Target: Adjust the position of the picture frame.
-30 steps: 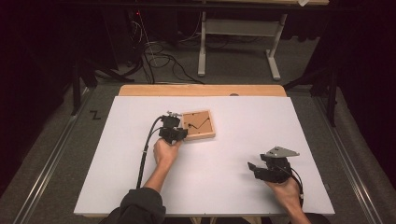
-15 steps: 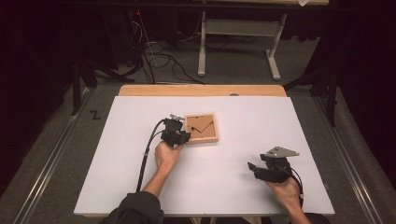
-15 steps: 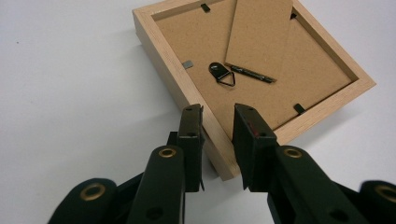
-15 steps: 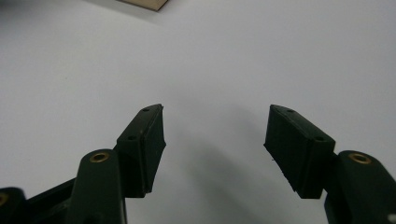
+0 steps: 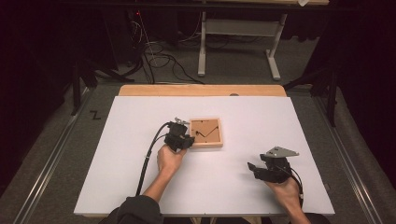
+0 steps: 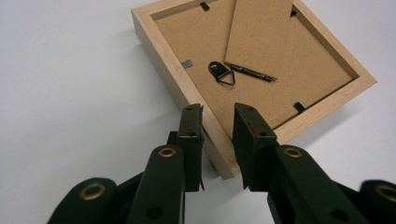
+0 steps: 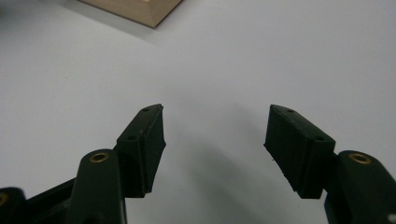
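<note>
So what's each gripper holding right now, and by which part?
The left gripper clamps the wooden picture frame by its near corner rail; the right gripper holds nothing.

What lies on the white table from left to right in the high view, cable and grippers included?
Black cable → left gripper, shut on a corner of the wooden picture frame → wooden picture frame, lying back-side up → right gripper, jaws open over bare table.

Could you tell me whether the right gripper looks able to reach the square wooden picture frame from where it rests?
Probably yes: the right gripper is open, and bare white table lies between it and the square wooden picture frame.
</note>
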The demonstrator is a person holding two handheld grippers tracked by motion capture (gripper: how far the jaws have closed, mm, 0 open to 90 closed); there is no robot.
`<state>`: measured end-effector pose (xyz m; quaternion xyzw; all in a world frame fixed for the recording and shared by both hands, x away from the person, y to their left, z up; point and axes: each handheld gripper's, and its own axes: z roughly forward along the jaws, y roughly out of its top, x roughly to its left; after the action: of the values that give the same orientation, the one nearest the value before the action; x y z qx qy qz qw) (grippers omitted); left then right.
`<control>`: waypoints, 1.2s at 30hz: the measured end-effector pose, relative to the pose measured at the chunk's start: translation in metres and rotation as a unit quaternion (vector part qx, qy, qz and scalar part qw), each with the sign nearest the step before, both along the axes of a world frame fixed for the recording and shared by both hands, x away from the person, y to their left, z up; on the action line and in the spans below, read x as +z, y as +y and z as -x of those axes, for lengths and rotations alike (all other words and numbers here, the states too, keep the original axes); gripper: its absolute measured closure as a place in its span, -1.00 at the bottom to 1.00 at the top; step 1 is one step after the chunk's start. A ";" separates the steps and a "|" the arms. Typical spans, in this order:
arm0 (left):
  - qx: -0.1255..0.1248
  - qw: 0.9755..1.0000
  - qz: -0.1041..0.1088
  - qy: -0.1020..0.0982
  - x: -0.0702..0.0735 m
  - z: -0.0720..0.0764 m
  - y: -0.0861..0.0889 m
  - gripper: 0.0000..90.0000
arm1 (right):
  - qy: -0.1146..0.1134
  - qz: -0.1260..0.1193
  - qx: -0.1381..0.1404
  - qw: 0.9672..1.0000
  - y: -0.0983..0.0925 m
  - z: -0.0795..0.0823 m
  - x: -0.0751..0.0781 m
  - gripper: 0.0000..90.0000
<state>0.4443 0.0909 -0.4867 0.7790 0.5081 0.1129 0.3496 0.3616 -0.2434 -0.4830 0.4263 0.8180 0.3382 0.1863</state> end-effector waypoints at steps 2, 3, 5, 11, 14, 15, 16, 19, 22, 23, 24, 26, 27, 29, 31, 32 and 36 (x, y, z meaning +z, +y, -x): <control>-0.003 1.000 0.010 -0.002 -0.001 0.003 0.000 0.62 | 0.000 0.000 0.000 1.000 0.000 0.000 0.000 -0.16; -0.004 1.000 0.013 -0.004 -0.002 0.005 0.000 0.62 | 0.000 0.000 0.000 1.000 0.000 0.000 0.000 -0.16; -0.006 1.000 0.020 -0.004 -0.003 0.008 0.000 0.61 | 0.001 0.000 0.000 1.000 0.000 0.000 0.000 -0.16; -0.016 1.000 0.024 -0.004 -0.003 0.018 -0.005 0.61 | 0.000 0.000 0.000 1.000 0.000 0.000 0.000 -0.16; -0.024 0.999 0.025 -0.005 -0.003 0.024 -0.007 0.61 | 0.000 0.001 0.000 1.000 0.001 0.000 0.000 -0.16; -0.025 0.999 0.027 -0.005 -0.003 0.026 -0.009 0.61 | 0.000 0.002 0.001 1.000 0.001 0.000 0.000 -0.16; -0.031 0.999 0.026 -0.005 -0.003 0.029 -0.010 0.61 | -0.001 0.003 0.002 1.000 0.002 0.000 -0.001 -0.16; -0.036 0.999 0.027 -0.006 -0.004 0.033 -0.011 0.60 | 0.000 0.002 0.001 1.000 0.002 0.000 0.000 -0.16; -0.041 0.999 0.028 -0.006 -0.004 0.039 -0.013 0.60 | 0.002 0.001 0.000 1.000 0.002 0.000 -0.001 -0.16; -0.043 0.999 0.027 -0.005 -0.003 0.041 -0.014 0.60 | 0.001 0.001 0.000 1.000 0.002 0.000 -0.001 -0.16; -0.048 0.998 0.027 -0.004 -0.003 0.044 -0.016 0.60 | 0.000 -0.002 0.001 1.000 0.002 0.000 -0.001 -0.16; -0.050 0.998 0.028 -0.005 -0.003 0.048 -0.018 0.60 | 0.001 -0.005 -0.001 1.000 0.002 0.000 -0.001 -0.16; -0.050 0.998 0.028 -0.005 -0.003 0.048 -0.018 0.60 | 0.001 -0.005 -0.001 1.000 0.002 0.000 -0.001 -0.16; -0.052 0.998 0.032 -0.005 -0.004 0.051 -0.018 0.60 | 0.000 -0.008 -0.003 1.000 0.001 0.000 0.000 -0.16; -0.053 0.998 0.037 -0.006 -0.005 0.054 -0.019 0.60 | 0.001 -0.013 -0.005 1.000 0.000 0.000 0.000 -0.15; -0.057 0.998 0.038 -0.008 -0.005 0.057 -0.020 0.59 | 0.002 -0.016 -0.005 1.000 0.000 0.000 0.000 -0.15; -0.065 0.997 0.037 -0.010 -0.005 0.064 -0.022 0.59 | 0.005 -0.023 -0.009 1.000 -0.001 -0.001 0.001 -0.12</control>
<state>0.3806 0.0684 -0.4915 0.7958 0.4566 0.0781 0.3901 0.3622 -0.2439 -0.4821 0.4392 0.8073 0.3530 0.1753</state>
